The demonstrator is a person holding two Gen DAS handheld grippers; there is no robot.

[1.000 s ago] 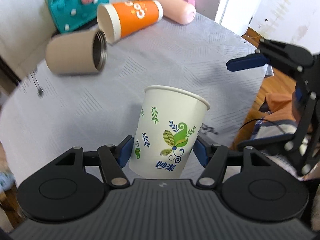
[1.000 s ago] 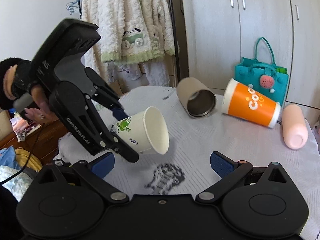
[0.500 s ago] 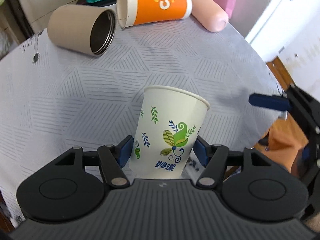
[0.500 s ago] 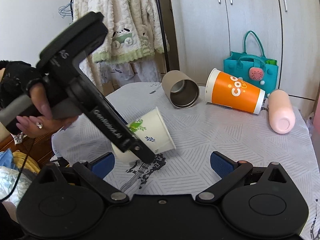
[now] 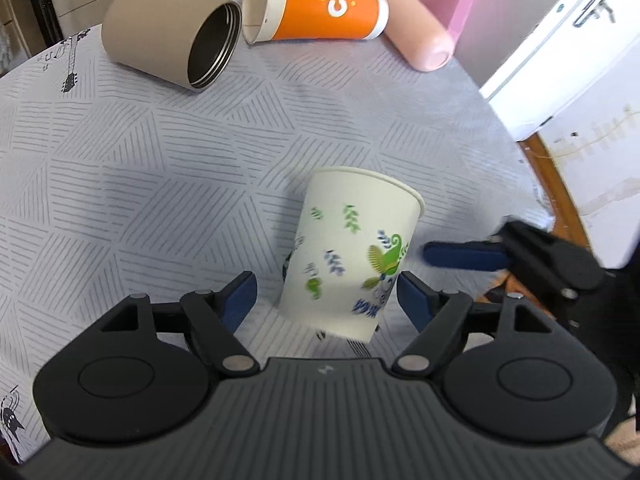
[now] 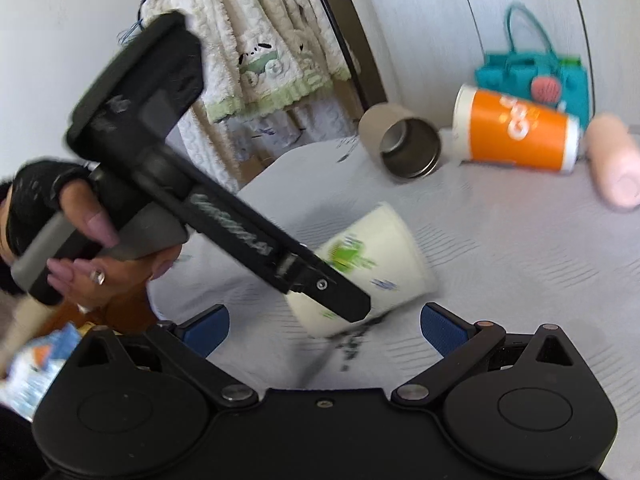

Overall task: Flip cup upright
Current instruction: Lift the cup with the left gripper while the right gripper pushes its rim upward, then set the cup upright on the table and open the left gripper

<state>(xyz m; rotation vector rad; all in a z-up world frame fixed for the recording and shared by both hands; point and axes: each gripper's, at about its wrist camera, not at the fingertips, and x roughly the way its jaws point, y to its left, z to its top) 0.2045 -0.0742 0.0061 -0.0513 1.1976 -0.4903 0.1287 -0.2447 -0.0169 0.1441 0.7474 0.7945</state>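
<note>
my left claw (image 5: 322, 296) is standing apart around the paper cup (image 5: 352, 252), which is leaning near the bench (image 5: 132, 184) edge and risking toppling; my right claw (image 6: 324, 324) is gaping, empty.

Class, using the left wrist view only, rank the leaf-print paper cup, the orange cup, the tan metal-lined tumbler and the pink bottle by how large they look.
1. Leaf-print paper cup, though it is nearest the camera.
2-3. Orange cup and tan tumbler: too alike to rank.
4. Pink bottle, partly hidden.
</note>
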